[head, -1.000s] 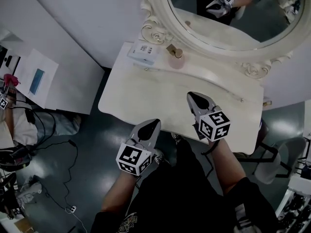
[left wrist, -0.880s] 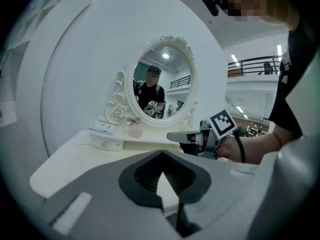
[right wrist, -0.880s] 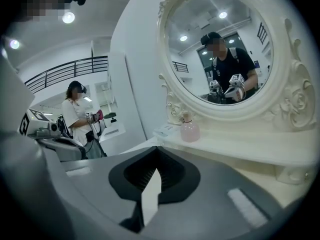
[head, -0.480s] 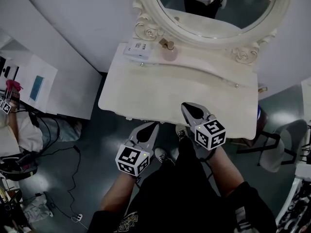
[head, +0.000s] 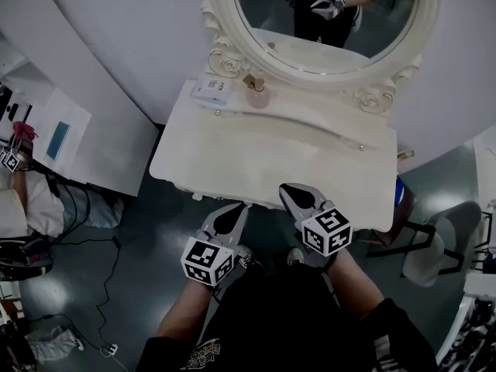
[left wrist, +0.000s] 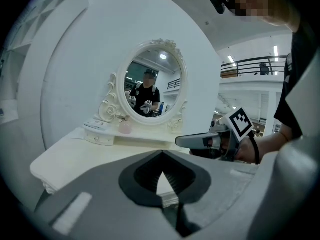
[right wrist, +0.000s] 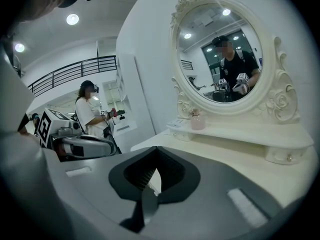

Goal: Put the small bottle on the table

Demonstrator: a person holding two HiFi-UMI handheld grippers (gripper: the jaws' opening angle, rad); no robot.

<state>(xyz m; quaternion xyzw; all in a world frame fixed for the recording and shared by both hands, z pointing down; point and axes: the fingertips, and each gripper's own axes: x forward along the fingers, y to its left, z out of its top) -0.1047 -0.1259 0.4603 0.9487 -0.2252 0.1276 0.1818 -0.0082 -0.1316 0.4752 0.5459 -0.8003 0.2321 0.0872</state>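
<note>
Now left claw (head: 239, 209) and right claw (head: 291, 192) closed, empty, at table (head: 256, 152) front edge, 6 o'clock; small pink bottle (head: 256, 95) at 11 o'clock, beside white box (head: 211, 91), print unreadable.

The broad top of the cream wooden dressing table (head: 256, 153) is lying open; a small pink bottle (head: 256, 95) and a flat white box (head: 211, 90) are crowding its back-left shelf.

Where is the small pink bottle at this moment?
In the head view the small pink bottle stands on the dressing table's back shelf, left side, just right of a white box, below the oval mirror.
</note>
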